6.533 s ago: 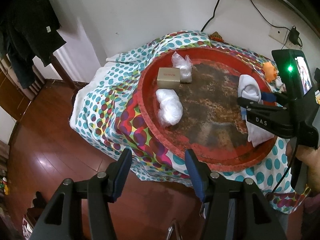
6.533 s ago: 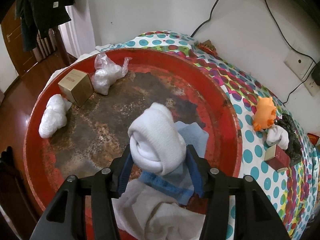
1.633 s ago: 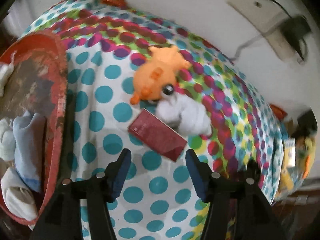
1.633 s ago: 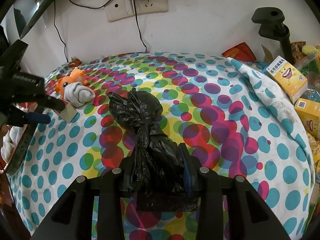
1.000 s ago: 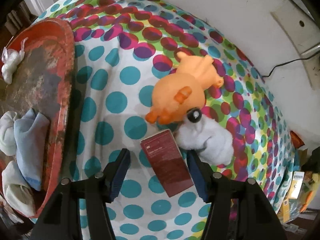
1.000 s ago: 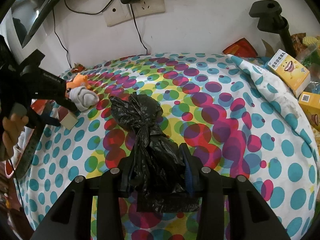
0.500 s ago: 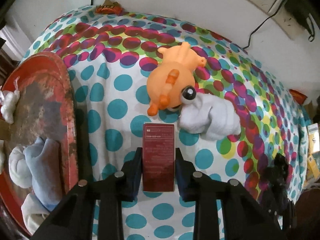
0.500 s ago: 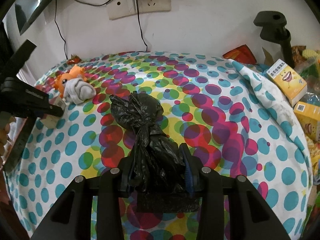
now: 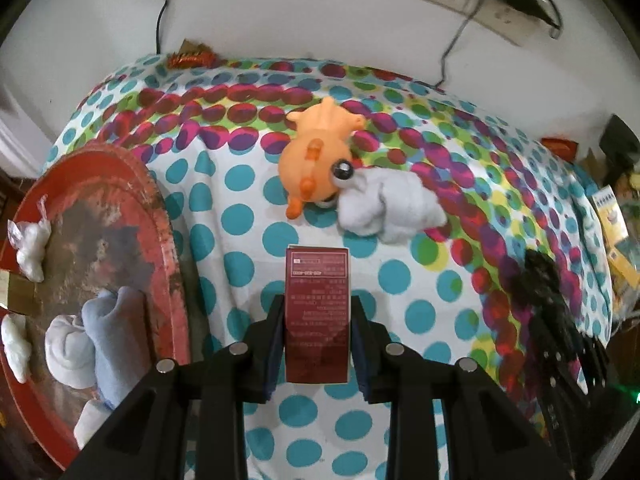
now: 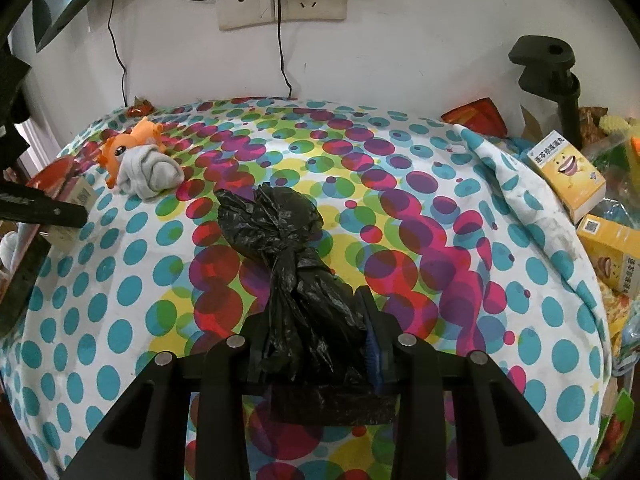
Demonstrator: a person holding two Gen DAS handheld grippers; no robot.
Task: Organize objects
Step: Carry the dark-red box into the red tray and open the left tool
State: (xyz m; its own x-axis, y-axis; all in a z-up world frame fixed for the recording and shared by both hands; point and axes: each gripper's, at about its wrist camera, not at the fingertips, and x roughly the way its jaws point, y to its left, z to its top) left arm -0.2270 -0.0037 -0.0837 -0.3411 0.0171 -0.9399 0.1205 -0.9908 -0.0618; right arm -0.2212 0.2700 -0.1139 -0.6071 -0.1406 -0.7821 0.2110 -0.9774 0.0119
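My left gripper is shut on a dark red box and holds it over the dotted cloth, just right of the red tray. My right gripper is shut on a black plastic bag that trails forward on the cloth. An orange toy and a rolled white sock lie beyond the box; they also show at the far left of the right wrist view, the toy behind the sock. The tray holds rolled socks and white plastic bags.
The wall with sockets and cables stands right behind the table. Yellow cartons and a black clamp stand crowd the right end. The right gripper's body shows at the lower right of the left wrist view.
My left gripper closed on the dark red box and lifted it slightly toward the camera. The right gripper keeps its hold on the black bag, barely moved.
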